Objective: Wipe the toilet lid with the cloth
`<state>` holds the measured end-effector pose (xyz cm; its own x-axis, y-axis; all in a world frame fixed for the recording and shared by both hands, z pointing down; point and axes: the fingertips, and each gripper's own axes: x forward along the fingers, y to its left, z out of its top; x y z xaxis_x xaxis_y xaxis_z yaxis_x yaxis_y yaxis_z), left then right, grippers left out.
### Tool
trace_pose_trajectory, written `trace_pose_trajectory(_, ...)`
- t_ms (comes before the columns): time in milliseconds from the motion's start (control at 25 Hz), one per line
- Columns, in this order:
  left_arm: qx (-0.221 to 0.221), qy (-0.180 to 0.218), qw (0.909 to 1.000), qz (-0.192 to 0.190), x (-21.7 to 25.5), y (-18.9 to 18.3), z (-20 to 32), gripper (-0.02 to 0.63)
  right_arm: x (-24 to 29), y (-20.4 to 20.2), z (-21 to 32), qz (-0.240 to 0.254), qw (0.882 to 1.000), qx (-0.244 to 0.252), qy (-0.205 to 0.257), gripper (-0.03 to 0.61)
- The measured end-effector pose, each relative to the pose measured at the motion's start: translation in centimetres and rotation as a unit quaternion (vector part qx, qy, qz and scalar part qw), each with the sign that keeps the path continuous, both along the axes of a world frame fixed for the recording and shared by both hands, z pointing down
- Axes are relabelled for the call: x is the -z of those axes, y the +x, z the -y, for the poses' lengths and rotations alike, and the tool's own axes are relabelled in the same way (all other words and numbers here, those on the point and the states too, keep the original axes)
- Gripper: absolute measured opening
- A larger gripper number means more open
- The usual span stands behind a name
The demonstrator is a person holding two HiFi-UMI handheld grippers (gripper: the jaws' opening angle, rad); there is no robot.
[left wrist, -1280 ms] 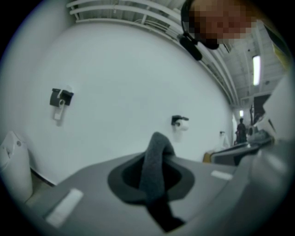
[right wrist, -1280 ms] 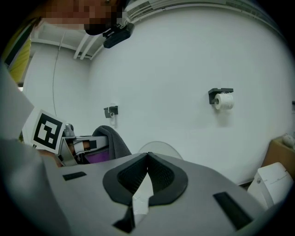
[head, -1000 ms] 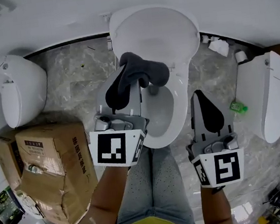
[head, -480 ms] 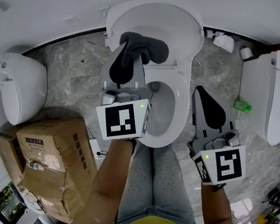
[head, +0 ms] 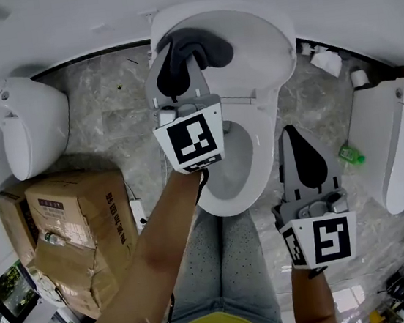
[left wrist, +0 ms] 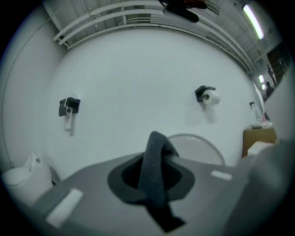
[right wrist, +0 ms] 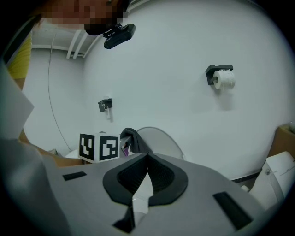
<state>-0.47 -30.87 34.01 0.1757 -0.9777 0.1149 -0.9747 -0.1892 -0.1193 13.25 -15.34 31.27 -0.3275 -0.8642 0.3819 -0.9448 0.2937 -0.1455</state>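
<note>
The white toilet lid (head: 257, 46) stands raised behind the open bowl (head: 250, 162). My left gripper (head: 175, 50) is shut on a dark grey cloth (head: 205, 46), which rests against the upper left part of the lid. In the left gripper view the cloth (left wrist: 154, 179) hangs folded between the jaws, with the lid (left wrist: 198, 147) just behind it. My right gripper (head: 291, 134) hovers to the right of the bowl, shut and empty. The right gripper view shows its jaws (right wrist: 146, 159) closed, with the cloth (right wrist: 133, 138) and the lid (right wrist: 161, 143) beyond them.
Cardboard boxes (head: 71, 233) sit on the floor at the left, below a second white toilet (head: 28, 128). Another white fixture (head: 395, 139) stands at the right, with a small green object (head: 347, 154) beside it. A toilet paper roll (right wrist: 226, 79) hangs on the wall.
My left gripper has carried the cloth away from me, from over the bowl up onto the raised lid. The right gripper has stayed nearly in place.
</note>
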Motion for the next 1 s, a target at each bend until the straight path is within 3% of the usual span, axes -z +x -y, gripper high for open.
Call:
trace_pose_trajectory(160,0.024,-0.006,0.9993,0.028,-1.2,0.6,1.6,0.023,-0.4,0.4,0.0,0.001,1.000,-0.004,-0.007,0.017)
trace_pose_trajectory(440,0.021,-0.008,0.9994,0.028,-1.6,4.5,2.8,0.021,-1.6,1.9,0.1,-0.004,1.000,-0.015,-0.015,0.017)
trace_pose_trajectory(640,-0.056,-0.004,0.9976,0.040,-1.8,10.0,2.0,0.021,-2.6,3.2,0.7,-0.013,0.999,-0.026,-0.023,0.017)
trace_pose_trajectory(800,-0.142,0.012,0.9865,0.081,-2.7,14.9,0.8,0.021,-3.3,3.8,1.4,-0.022,0.999,-0.030,-0.028,0.017)
trace_pose_trajectory(880,-0.167,0.021,0.9815,0.092,-3.4,15.8,0.3,0.021,-4.1,4.0,1.8,-0.029,0.998,-0.031,-0.035,0.017)
trace_pose_trajectory(1000,-0.166,0.028,0.9804,0.103,-4.4,14.6,0.5,0.023,-5.6,4.1,2.8,-0.039,0.998,-0.025,-0.045,0.017)
